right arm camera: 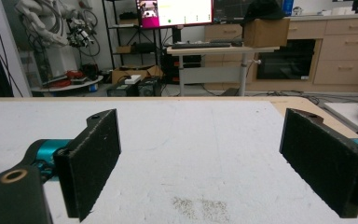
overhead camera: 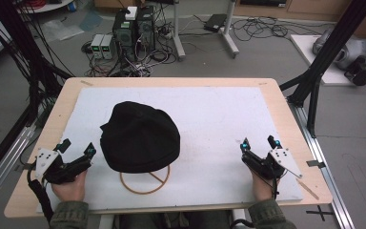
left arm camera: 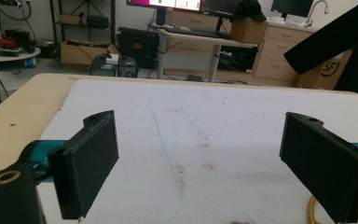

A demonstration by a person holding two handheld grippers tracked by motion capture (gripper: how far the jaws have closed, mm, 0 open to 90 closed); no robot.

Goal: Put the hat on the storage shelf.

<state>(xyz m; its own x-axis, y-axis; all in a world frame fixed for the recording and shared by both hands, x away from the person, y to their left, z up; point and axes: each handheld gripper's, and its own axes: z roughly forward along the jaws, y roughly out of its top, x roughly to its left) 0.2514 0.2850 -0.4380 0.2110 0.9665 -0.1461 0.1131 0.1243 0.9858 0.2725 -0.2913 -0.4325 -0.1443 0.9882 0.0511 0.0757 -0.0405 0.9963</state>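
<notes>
Both grippers rest low at the near edge of the bench, one at each side, as if parked ready to begin. The left gripper (overhead camera: 76, 150) has its jaws spread wide with nothing between them, and the right gripper (overhead camera: 259, 143) is spread the same way, holding nothing. Between them, nearer the left one, one black hat (overhead camera: 139, 136) lies on the white mat (overhead camera: 219, 114). Its near edge covers part of a single tan ring (overhead camera: 145, 183), probably a hoop meant to go with it. One hat, one ring, two grippers.
</notes>
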